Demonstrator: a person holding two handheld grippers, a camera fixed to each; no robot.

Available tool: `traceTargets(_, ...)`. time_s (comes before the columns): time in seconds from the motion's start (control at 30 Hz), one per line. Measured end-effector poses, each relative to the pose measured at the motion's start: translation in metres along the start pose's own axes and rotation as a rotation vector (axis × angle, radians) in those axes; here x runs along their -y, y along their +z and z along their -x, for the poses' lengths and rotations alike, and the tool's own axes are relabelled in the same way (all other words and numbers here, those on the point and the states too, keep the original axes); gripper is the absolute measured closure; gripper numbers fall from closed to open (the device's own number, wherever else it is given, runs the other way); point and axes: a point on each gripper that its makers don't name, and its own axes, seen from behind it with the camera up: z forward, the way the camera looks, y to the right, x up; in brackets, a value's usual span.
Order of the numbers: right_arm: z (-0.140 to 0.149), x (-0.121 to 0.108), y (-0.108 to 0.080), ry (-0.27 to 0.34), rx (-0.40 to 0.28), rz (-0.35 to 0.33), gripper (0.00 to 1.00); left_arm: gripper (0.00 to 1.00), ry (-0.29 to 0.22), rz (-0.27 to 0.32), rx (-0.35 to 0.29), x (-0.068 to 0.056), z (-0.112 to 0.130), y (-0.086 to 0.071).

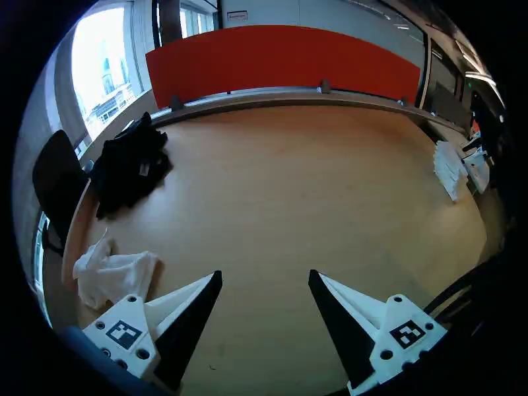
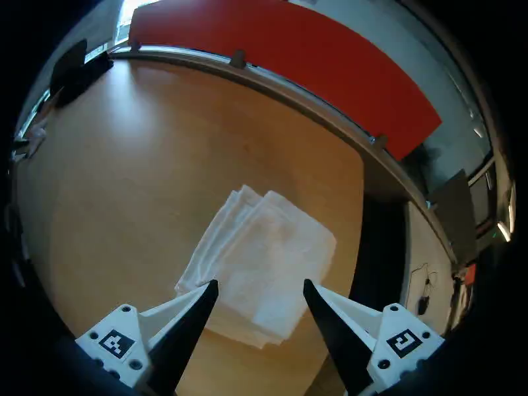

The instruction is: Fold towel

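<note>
Two grippers, both empty. Left gripper [image 1: 264, 274]: fingers spread wide over the bare pale wooden tabletop [image 1: 277, 198]. Right gripper [image 2: 260, 282]: fingers equally wide, poised over the stack of folded white towels [image 2: 264, 257]; I cannot tell whether they touch it.

Crumpled white cloth towel [image 1: 112, 274], unfolded, lies near left by the table edge; a heap of black clothing [image 1: 129, 165] sits farther back.

Risks:
- The stack sits close to the right table edge, so a careless nudge could skew it or tip it off.
- Pinching one layer of the crumpled towel may drag it overboard.

Containers: towels lie straight on the wood, not in any bin.
</note>
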Motion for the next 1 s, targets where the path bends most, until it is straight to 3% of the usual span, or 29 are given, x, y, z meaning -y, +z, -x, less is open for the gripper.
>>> traceTargets(1.0,0.022,0.034,0.039,-0.003,0.034,-0.046,0.00,0.02,-0.001,-0.025,0.027,0.010,0.015,-0.004)
